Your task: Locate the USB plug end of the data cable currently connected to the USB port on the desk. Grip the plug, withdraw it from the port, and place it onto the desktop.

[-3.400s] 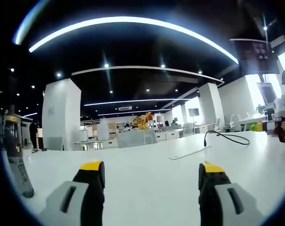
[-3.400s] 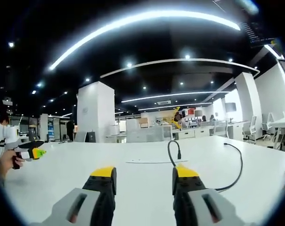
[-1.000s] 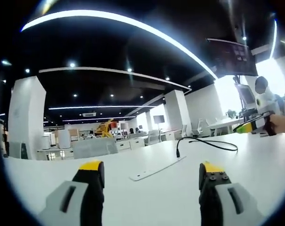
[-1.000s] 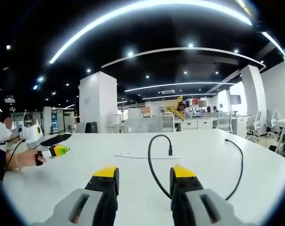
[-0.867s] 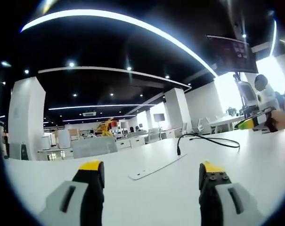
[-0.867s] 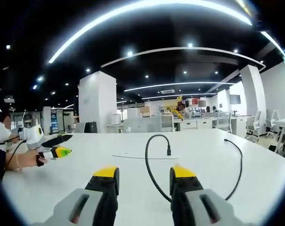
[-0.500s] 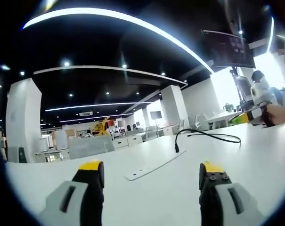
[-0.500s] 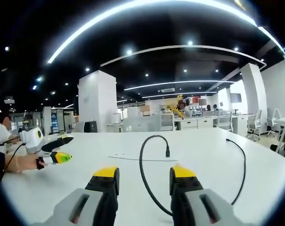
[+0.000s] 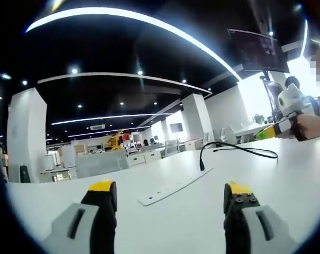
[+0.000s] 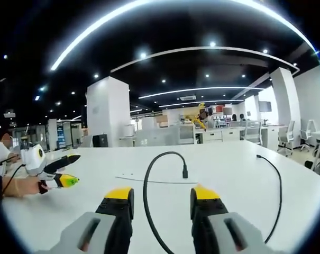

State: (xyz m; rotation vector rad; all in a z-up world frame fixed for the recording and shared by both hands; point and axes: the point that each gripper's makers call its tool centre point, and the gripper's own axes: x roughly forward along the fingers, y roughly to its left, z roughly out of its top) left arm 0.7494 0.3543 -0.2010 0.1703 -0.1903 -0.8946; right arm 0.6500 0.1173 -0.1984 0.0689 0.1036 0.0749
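A black data cable [image 10: 147,197] loops over the white desk. Its plug [image 10: 185,172] stands upright in a flat port strip [image 10: 144,181] set in the desktop. The cable's near run passes between my right gripper's [image 10: 161,198] two open, yellow-tipped jaws, and nothing is gripped. In the left gripper view the plug [image 9: 201,165] stands at the far end of the strip [image 9: 173,188], with the cable [image 9: 244,151] trailing right. My left gripper [image 9: 169,197] is open and empty, well short of the strip. The right gripper [image 9: 266,133] shows at the right, held by a hand.
The white desk [image 10: 228,174] stretches wide around the strip. The cable's other end [image 10: 259,156] lies to the right. My left gripper [image 10: 70,170] hovers over the desk at the left in a hand [image 10: 22,185]. Pillars, desks and chairs stand far behind.
The right gripper has come closer to the cable, whose loop now reaches down between its jaws. The left view has swung right and the strip looks nearer. The plug stays in the strip.
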